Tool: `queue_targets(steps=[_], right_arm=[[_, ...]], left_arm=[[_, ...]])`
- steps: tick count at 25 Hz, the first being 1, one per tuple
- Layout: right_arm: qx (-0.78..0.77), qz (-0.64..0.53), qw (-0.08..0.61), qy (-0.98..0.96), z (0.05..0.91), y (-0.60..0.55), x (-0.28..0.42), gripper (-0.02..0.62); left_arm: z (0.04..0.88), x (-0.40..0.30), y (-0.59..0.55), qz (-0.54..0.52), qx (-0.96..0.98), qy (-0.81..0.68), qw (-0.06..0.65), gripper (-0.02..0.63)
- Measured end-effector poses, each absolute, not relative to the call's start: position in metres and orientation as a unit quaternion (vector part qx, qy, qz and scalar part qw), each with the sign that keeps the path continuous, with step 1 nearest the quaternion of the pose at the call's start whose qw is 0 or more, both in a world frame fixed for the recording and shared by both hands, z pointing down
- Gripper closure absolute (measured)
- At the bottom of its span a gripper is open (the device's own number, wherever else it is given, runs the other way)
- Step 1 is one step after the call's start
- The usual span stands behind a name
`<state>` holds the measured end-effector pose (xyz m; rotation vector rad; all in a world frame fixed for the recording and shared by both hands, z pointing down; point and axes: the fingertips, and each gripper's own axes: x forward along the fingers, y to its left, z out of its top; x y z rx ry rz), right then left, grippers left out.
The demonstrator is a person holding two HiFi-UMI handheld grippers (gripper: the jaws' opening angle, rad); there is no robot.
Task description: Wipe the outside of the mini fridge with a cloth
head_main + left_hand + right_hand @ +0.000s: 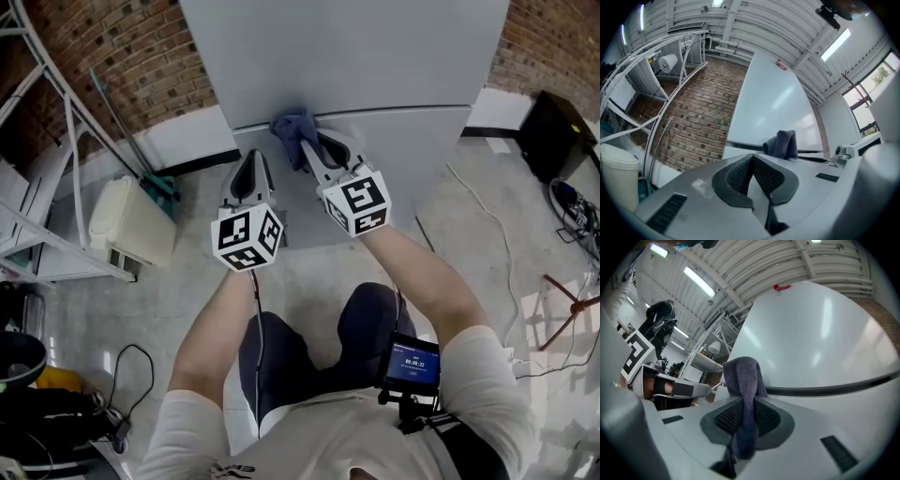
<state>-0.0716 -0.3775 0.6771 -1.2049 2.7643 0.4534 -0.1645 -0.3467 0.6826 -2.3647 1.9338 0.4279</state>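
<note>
This looks like a workshop or test hall in an industrial building rather than a home. The mini fridge [347,56] stands on a bare concrete floor [187,272] against a raw brick wall [141,47]. White metal racking [56,253] lines one side, and loose cables [569,201] trail over the floor. Overhead runs a ribbed metal ceiling [754,23] with strip lights [836,44].

My right gripper [746,405] has both jaws clamped on the grey-blue cloth [742,373] — a tail hangs down between the pads, and the bunched top pokes above the tips, right at the left end of the mini fridge's [820,329] dark door seam [834,388]. The left gripper [677,390] sits alongside at the left.
</note>
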Motion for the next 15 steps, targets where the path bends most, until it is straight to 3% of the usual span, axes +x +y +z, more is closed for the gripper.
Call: queue_targets(steps=[15], right_arm=[[-0.484,0.152,0.038,0.861,0.689,-0.403,0.078,0.538]], left_arm=[[0.697,-0.054,-0.366,0.137,-0.813,0.566,0.016,0.603]])
